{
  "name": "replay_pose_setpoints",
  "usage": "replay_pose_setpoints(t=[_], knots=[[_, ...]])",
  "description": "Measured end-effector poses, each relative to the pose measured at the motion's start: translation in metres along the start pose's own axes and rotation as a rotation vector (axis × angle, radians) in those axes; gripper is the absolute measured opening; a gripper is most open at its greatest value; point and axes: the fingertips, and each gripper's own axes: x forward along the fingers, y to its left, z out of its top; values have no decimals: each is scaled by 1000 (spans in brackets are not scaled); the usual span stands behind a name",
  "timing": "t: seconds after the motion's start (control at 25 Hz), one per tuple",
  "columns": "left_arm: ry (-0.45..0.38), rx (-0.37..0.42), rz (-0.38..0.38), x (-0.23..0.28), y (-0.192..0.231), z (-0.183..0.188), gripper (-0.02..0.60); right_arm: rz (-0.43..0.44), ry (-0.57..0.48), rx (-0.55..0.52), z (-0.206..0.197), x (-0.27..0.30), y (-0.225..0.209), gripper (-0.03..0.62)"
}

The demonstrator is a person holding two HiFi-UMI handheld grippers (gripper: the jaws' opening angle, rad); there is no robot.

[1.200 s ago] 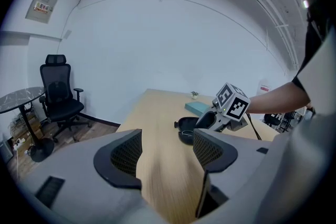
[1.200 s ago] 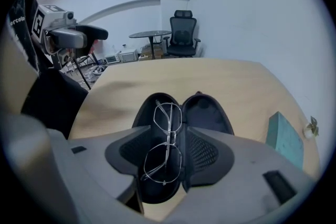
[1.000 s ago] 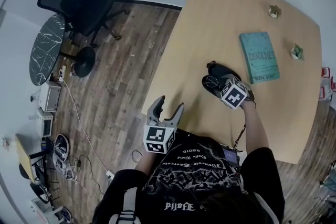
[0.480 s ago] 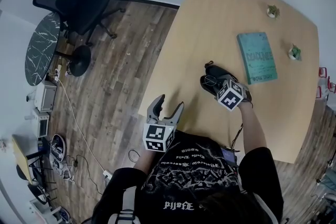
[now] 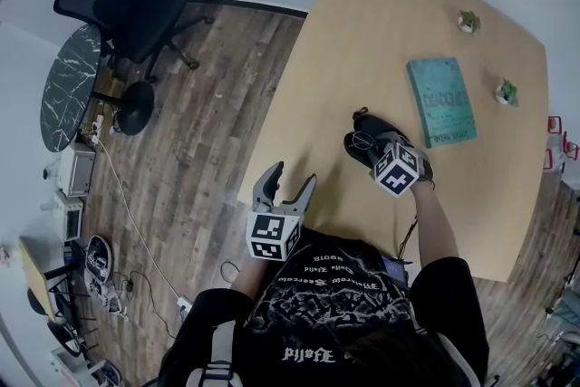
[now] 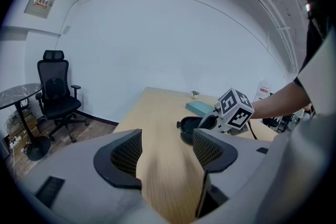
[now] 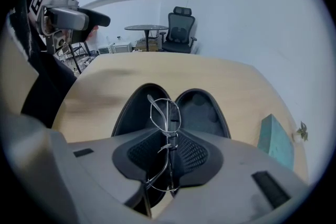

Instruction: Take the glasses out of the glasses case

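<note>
Glasses (image 7: 168, 122) with a thin silver wire frame are standing on edge between the jaws of the right gripper (image 7: 169, 147), close to the person's body. The jaws have just been closing, and their ribbed black pads are now pressing on the frame from both sides. One lens loop is sticking out past the tips. Compared with a second ago, this gripper is tilting slightly differently but is hardly moving from its place. The left gripper (image 6: 167, 147) is hovering at the near edge of the light wooden tabletop (image 5: 390, 23) just as before, its jaws standing apart with nothing between them.

Just beyond the right gripper's tips, the black oval glasses case (image 7: 199, 113) is lying wide open on the tabletop, both dark-lined halves facing up, unmoved since the earlier frames. The glasses are sitting over its hinge line; whether they are touching the lining I cannot tell.

Farther across, a teal book (image 5: 441, 100) is lying flat, with two small potted plants (image 5: 468, 20) beyond it. Off the tabletop, a black office chair (image 5: 118, 4) and a round dark marble table (image 5: 63, 86) are standing on the wooden floor (image 5: 208, 122).
</note>
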Motion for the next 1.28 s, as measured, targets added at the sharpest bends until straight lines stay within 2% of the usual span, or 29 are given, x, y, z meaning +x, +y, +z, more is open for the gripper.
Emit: replay_pose_setpoints(t=[0.28,0.56,1.28], knots=[[0,1,-11,6,1,-1,310,-20,-33,41,2,-5,-3,109],[-5,9,-31,9,-2,2,310,-78,-112,96,13,-25,-13,109],[-33,34,-95,12,-20,12,310,-200,-235,220,13,-72,-13,107]])
